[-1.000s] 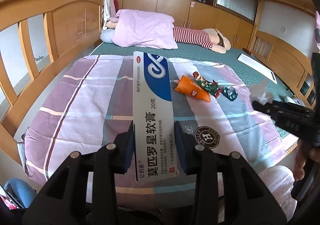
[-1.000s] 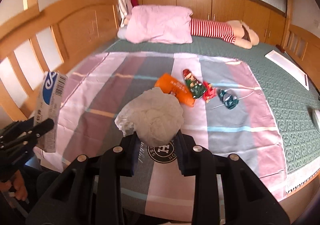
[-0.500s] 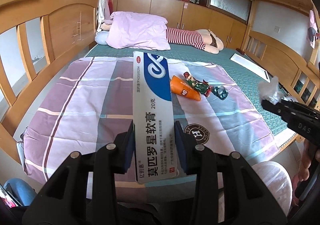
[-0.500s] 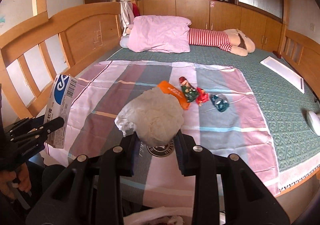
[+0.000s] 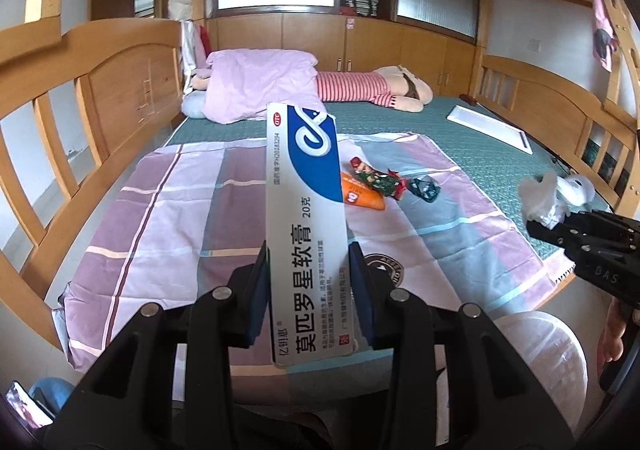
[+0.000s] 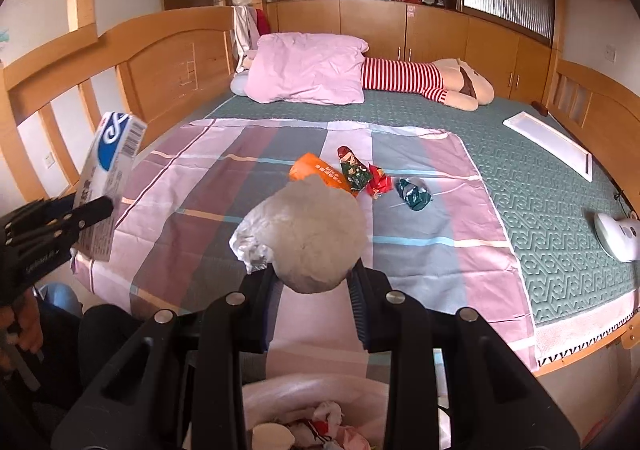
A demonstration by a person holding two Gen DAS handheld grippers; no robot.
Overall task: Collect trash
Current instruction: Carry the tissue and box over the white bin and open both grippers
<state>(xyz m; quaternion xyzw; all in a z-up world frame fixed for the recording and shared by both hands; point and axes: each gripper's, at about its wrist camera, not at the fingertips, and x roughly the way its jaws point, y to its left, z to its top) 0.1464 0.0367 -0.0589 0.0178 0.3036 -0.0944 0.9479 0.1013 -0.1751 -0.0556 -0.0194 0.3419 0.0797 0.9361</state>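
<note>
Left gripper (image 5: 308, 290): jaws pinching the carton (image 5: 306, 218) by its long side walls near the lower end, carton upright, held above the near edge of the sheet (image 5: 168, 210). Judged light and hollow, stiff along the edges but crushable across the faces; the present hold on the narrow walls suits it

Right gripper (image 6: 314, 286): jaws pinching the tissue wad (image 6: 306, 234) at its base, above the bin (image 6: 280, 394) seen at 6 o'clock. Judged near weightless, soft, compressible; any pinch holds, though a loose flap hangs at 9 o'clock

Remaining on the sheet at 12 to 1 o'clock from the wad: orange packet (image 6: 320, 172), green wrapper (image 6: 354, 168), red wrapper (image 6: 378, 180), dark wrapper (image 6: 414, 190). Judged thin, slick film, best nipped at a raised crease

Legible on carton: "OTC", "莫匹罗星软膏", "20克"; smaller print too fine. Barcode on its side wall. Right gripper body reads "DAS" in the left view. A round emblem on the sheet is not readable
</note>
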